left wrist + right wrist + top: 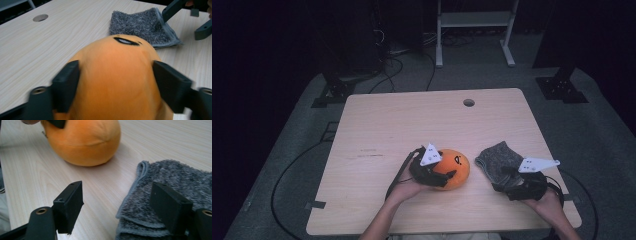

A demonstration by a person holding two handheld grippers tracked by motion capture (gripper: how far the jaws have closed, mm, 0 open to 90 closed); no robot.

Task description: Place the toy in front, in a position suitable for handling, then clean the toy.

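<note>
Orange plush toy (pixel 117 82): closest to my left camera, sitting on the wooden table (pixel 377 130) near the front edge, its stitched black mark facing away from me.
Left gripper (pixel 438 176): I have its jaws either side of the plush; they stand wide, and I cannot tell whether the pads press it or just flank it. I judge it is placed to straddle the toy's widest part.
Right gripper (pixel 117 207): jaws apart, nothing pinched; one jaw hangs over bare table, the other over the cloth's near edge, as if I am lining up to take that hem.
Grey terry cloth (pixel 498 161): folded, lying flat just right of the plush, apart from it.
Cable hole (pixel 469 102): at the table's far edge.
Writing: a faint dark line of print on the tabletop, too small to read; no brand that I can make out.
</note>
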